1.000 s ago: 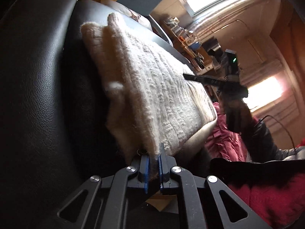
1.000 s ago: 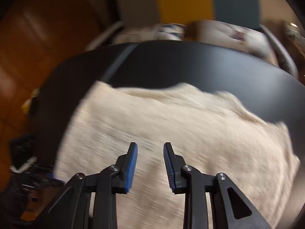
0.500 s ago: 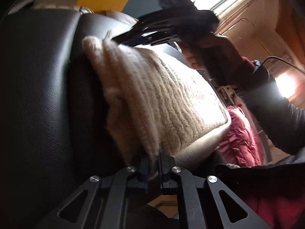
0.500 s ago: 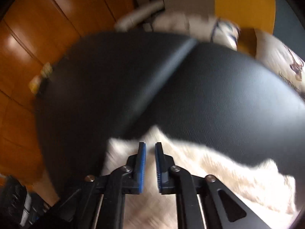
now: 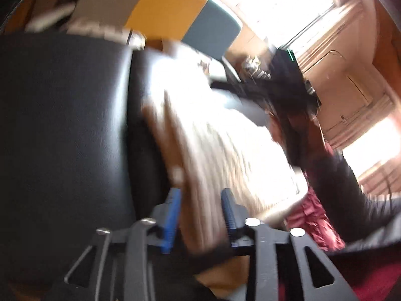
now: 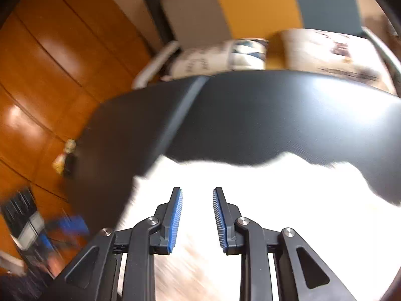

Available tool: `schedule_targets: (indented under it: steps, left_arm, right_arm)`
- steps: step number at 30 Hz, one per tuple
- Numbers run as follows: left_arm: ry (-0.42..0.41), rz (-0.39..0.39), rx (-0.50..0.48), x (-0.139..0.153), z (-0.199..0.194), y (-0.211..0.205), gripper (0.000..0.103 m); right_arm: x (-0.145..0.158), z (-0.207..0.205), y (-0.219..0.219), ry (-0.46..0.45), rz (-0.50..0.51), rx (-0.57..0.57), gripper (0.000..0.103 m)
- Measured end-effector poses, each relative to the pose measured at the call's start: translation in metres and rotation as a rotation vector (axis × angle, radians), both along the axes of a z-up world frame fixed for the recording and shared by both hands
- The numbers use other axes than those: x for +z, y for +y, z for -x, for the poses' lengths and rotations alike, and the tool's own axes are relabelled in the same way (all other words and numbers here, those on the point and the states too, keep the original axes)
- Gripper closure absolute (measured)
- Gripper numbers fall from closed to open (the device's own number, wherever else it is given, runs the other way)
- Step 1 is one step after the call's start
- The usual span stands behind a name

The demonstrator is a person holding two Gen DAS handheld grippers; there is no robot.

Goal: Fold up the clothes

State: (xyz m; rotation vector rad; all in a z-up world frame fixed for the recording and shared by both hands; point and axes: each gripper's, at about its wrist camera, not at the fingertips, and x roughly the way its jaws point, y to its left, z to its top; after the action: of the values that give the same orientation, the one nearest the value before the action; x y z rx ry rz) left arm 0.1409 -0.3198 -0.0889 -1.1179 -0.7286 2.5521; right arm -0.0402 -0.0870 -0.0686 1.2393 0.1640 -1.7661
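Left gripper [image 5: 200, 195] standing with jaws parted, having just been opening; blue pads [image 5: 171, 222] apart, with the near edge of the cream knit sweater [image 5: 220, 145] lying in the gap between them, whether touching a pad impossible to tell through the blur. Sweater lying folded on the black leather cushion [image 5: 62, 125], spreading away from the jaws toward the bright window [image 5: 278, 2]. Beyond it, in the left wrist view, the right gripper [image 5: 225, 86] hovering dark and smeared over the far part of the knit, a hand [image 5: 298, 130] and dark sleeve [image 5: 343, 188] behind it, red fabric [image 5: 313, 215] showing below.

Right gripper [image 6: 197, 193] also parted, having just been opening, nothing gripped between the blue pads [image 6: 175, 219]; pointing down over the sweater [image 6: 275, 200], glaring white here, its ragged far edge against the black cushion [image 6: 275, 113]. Orange wooden floor [image 6: 45, 75] at left; printed pillows [image 6: 325, 50] and yellow and grey panels [image 6: 253, 2] behind.
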Motion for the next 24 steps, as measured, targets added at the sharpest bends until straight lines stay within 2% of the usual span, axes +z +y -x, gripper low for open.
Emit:
schedule_targets:
  steps: [2, 5, 6, 10, 14, 16, 17, 18, 19, 20, 22, 24]
  left_arm:
    - [0.063, 0.073, -0.049, 0.017, 0.032, 0.009, 0.064]
    - [0.101, 0.210, -0.184, 0.026, 0.091, 0.020, 0.051]
    - [0.086, 0.244, -0.227, 0.024, 0.112, 0.028, 0.049]
    - [-0.013, 0.286, -0.384, 0.008, 0.196, 0.055, 0.042]
    - [-0.110, 0.352, -0.506, -0.022, 0.238, 0.085, 0.038]
    - [-0.157, 0.344, -0.489, -0.039, 0.246, 0.079, 0.039]
    - [-0.152, 0.347, -0.484, -0.042, 0.242, 0.079, 0.051]
    - [-0.137, 0.352, -0.481, -0.044, 0.237, 0.079, 0.073]
    - [-0.123, 0.357, -0.478, -0.046, 0.232, 0.080, 0.078]
    - [-0.103, 0.359, -0.451, -0.041, 0.227, 0.077, 0.088]
    - [-0.046, 0.369, -0.382, -0.029, 0.223, 0.077, 0.093]
    - [-0.028, 0.405, -0.311, -0.025, 0.223, 0.077, 0.091]
  right_arm:
    - [-0.001, -0.007, 0.028, 0.037, -0.060, -0.016, 0.079]
    - [-0.001, -0.009, 0.055, 0.088, -0.130, -0.020, 0.078]
    - [-0.005, -0.007, 0.062, 0.099, -0.149, -0.025, 0.078]
    - [-0.013, 0.003, 0.082, 0.096, -0.160, -0.060, 0.078]
    - [-0.019, 0.006, 0.088, 0.093, -0.149, -0.063, 0.078]
    - [-0.023, 0.005, 0.084, 0.115, -0.160, -0.049, 0.078]
    - [-0.023, 0.005, 0.082, 0.131, -0.166, -0.049, 0.078]
    - [-0.022, 0.006, 0.081, 0.145, -0.164, -0.053, 0.078]
    - [-0.021, 0.006, 0.081, 0.160, -0.161, -0.058, 0.078]
    - [-0.021, 0.006, 0.082, 0.173, -0.157, -0.072, 0.078]
    - [-0.029, 0.011, 0.082, 0.159, -0.164, -0.098, 0.078]
    - [-0.037, 0.015, 0.082, 0.141, -0.153, -0.121, 0.078]
